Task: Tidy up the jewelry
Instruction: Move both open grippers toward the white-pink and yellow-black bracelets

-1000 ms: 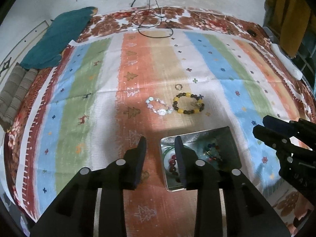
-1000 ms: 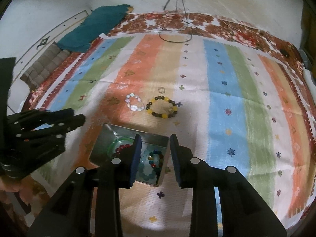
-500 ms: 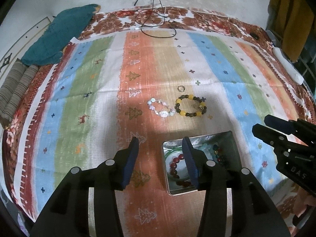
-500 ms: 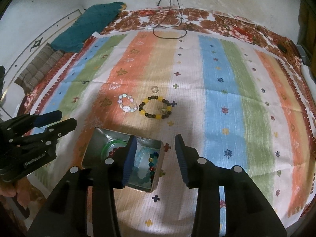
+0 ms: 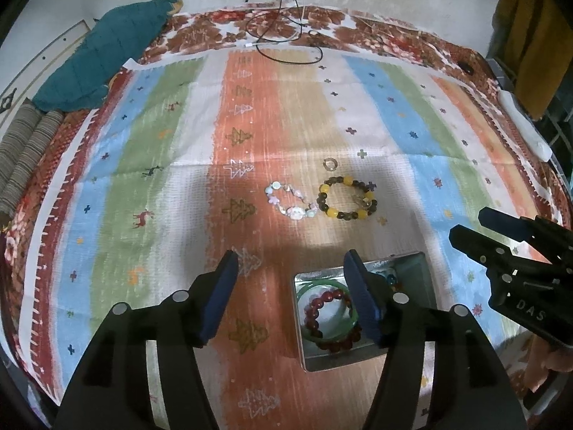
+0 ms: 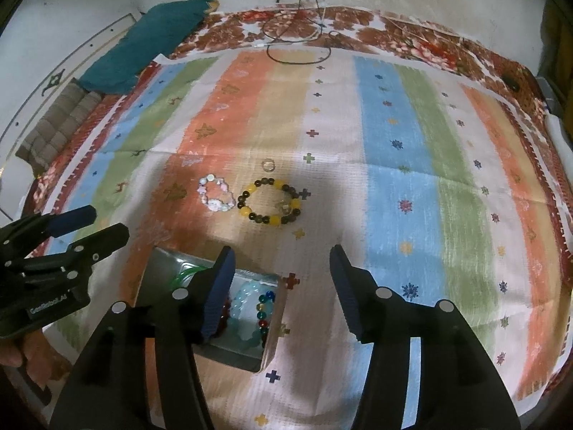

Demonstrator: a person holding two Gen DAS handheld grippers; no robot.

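Note:
A metal tin (image 5: 424,265) (image 6: 157,261) sits on the striped cloth and holds a green bangle (image 5: 308,288), a red bead bracelet (image 5: 324,297), a pale blue bracelet (image 6: 243,295) and a multicoloured one (image 6: 263,308). Beyond it lie a pale shell bracelet (image 5: 290,202) (image 6: 215,195), a yellow-and-dark bead bracelet (image 5: 345,197) (image 6: 270,200) and a small ring (image 5: 330,163) (image 6: 268,165). My left gripper (image 5: 290,261) is open and empty, just left of the tin. My right gripper (image 6: 281,256) is open and empty, above the tin's right edge.
A teal cushion (image 5: 107,53) and rolled striped mats (image 5: 21,157) lie at the far left. A black cable (image 5: 286,41) loops at the cloth's far edge. A white object (image 5: 526,132) lies at the right edge. The right gripper's body (image 5: 519,268) shows right of the tin.
Both grippers have opened wider and drawn back and up from the tin. The jewelry has not moved.

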